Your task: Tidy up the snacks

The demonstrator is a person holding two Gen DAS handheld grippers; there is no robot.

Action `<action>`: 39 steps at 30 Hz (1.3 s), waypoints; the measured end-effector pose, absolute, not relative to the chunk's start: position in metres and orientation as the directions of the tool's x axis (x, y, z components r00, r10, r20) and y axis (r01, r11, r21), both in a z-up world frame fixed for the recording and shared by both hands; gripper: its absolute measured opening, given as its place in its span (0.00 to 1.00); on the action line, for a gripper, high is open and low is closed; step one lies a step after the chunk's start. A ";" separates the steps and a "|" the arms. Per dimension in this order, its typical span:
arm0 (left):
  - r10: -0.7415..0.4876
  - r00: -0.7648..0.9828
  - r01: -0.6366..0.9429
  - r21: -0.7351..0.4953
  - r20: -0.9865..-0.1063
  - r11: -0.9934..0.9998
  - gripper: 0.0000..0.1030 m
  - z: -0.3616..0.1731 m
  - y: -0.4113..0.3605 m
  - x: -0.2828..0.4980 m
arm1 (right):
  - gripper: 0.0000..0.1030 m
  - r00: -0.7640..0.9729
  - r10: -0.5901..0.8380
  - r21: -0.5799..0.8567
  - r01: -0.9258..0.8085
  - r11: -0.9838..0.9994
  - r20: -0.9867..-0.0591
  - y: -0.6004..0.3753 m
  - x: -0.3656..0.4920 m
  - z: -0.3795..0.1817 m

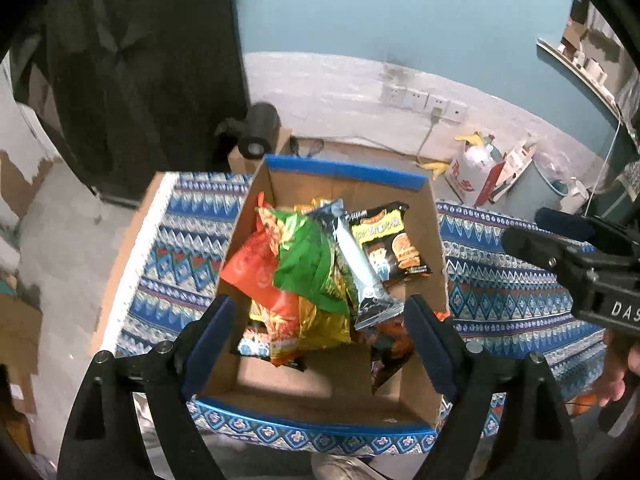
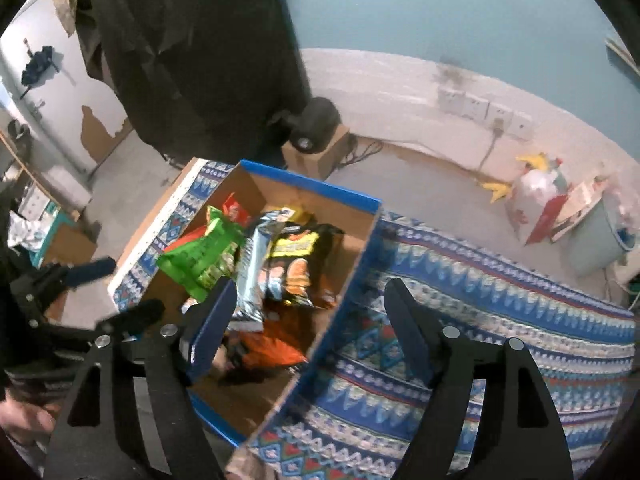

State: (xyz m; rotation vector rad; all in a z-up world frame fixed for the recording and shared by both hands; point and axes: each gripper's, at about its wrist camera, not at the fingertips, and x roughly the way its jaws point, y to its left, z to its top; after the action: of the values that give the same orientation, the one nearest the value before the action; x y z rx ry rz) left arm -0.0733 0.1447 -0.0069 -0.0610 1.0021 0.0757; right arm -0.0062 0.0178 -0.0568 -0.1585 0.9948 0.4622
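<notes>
Above the cardboard box (image 1: pixel 344 396), the left gripper (image 1: pixel 320 320) is hovering with its blue-padded fingers (image 1: pixel 210 340) spread wide, gripping nothing and touching nothing. The box is sitting on a surface (image 1: pixel 500 292) draped in a blue patterned cloth, and its open top is filling the gap between the fingers. Inside, the snack packets are lying in a loose heap toward 12 o'clock of the gripper: a green packet (image 1: pixel 308 268) on top, an orange packet (image 1: pixel 250 272) at its 9 o'clock, a silver-grey packet (image 1: pixel 360 264) slanting across the middle, and a black packet (image 1: pixel 388 240) toward 2 o'clock against the box wall.

The right gripper (image 2: pixel 308 320) is likewise standing wide apart and holding nothing; it is straddling the box's right wall (image 2: pixel 352 280), one finger over the packets and the other over the cloth.

The left wrist view is showing the right gripper's black body (image 1: pixel 580 264) at 3 o'clock, beside the box. The right wrist view is showing the left gripper (image 2: pixel 108 292) at 9 o'clock, and a stretch of bare cloth at 4 o'clock that the other view is mostly cutting off
</notes>
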 end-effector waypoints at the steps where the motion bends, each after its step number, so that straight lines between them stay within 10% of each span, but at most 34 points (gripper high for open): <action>1: 0.044 0.546 -0.088 -0.005 -0.837 0.996 0.85 -0.004 0.142 -0.075 | 0.74 0.465 0.300 0.074 -0.443 0.893 -0.833 0.014 -0.009 -0.055; 39: 0.130 0.601 -0.086 0.098 -0.788 0.991 0.97 0.022 0.098 -0.096 | 0.75 0.586 0.295 0.022 -0.427 0.904 -0.755 -0.045 -0.052 -0.021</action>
State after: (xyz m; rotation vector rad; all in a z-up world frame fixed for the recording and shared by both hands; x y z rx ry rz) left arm -0.0959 0.0980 0.0222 0.0518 0.9175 0.1253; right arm -0.0522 -0.0452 -0.0213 -0.1682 0.8467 0.4230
